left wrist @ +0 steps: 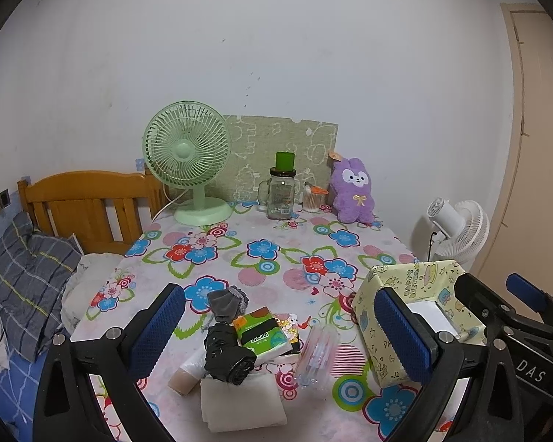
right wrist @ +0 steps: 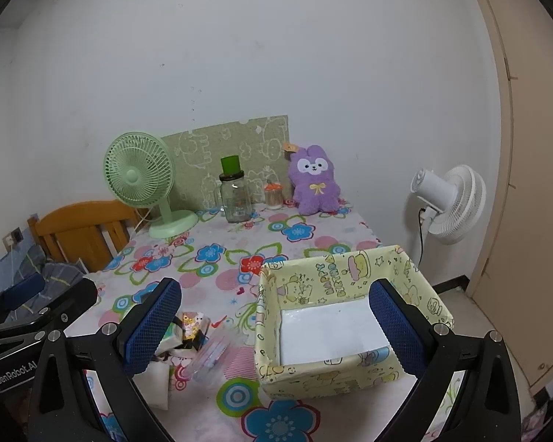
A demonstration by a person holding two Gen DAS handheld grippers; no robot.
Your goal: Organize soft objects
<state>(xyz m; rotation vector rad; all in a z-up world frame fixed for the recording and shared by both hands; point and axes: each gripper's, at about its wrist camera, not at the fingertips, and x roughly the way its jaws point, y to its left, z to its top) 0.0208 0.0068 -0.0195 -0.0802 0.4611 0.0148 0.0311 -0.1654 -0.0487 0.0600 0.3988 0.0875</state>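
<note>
**Desk:** What do the tongs show?

**Photographer:** The left gripper (left wrist: 280, 328) hangs above a flowered tablecloth (left wrist: 276, 254) with its blue mesh-padded fingers (left wrist: 158, 324) spread wide, holding nothing. The right gripper (right wrist: 276, 328) is likewise agape and empty, straddling a yellow cartoon-print box (right wrist: 416, 276).

**Desk:** Where are the soft things?

**Photographer:** Heaped between the left fingers: one grey sock (left wrist: 223, 304), one crumpled black bag (left wrist: 226, 357), one green tissue pack (left wrist: 263, 335) and one folded white cloth (left wrist: 239, 401). A clear plastic sleeve (left wrist: 315, 353) lies just beside them. A second printed pack sits under the green one, mostly hidden.

**Desk:** And the box?

**Photographer:** Open-topped, square, paper-covered, with only a white liner (right wrist: 328, 331) visible inside. Its near corner is covered by a finger in the left view.

**Desk:** Farther back?

**Photographer:** One green desk fan (left wrist: 188, 162), one glass jar (left wrist: 281, 195) with a green cap, one small pot of swabs (left wrist: 312, 199) and one fuzzy purple plush (left wrist: 352, 191) line the wall. One white floor fan (right wrist: 449, 202) stands beyond the table, its base cut off.
</note>
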